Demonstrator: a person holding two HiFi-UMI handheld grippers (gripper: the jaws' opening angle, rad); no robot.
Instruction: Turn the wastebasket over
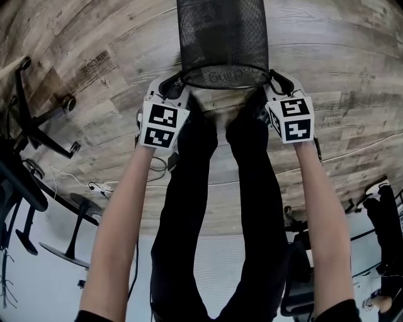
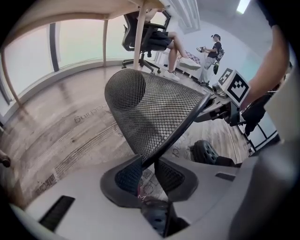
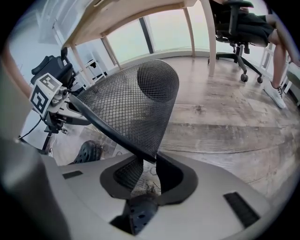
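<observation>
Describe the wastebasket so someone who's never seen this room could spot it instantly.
Start at the wood-plank floor beyond the person's legs. There the left gripper and right gripper clamp the rim of the wastebasket. It's the only black see-through wire-mesh bin.

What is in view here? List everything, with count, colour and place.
wastebasket: one, black mesh, tilted, rim toward the person, between the two grippers
floor: one, grey-brown wood planks, under everything
table: one, light wood, beyond the wastebasket
office chair: one, black, by the table, someone seated on it
standing person: one, dark clothes, far back in the room
chair base: one, black, left edge of the head view
shoe: one showing, black, perforated, on the floor below the wastebasket
legs: two, black trousers, below the wastebasket
left gripper: one, grey, black pads, shut on the rim
right gripper: one, grey, black pads, shut on the rim's other side
</observation>
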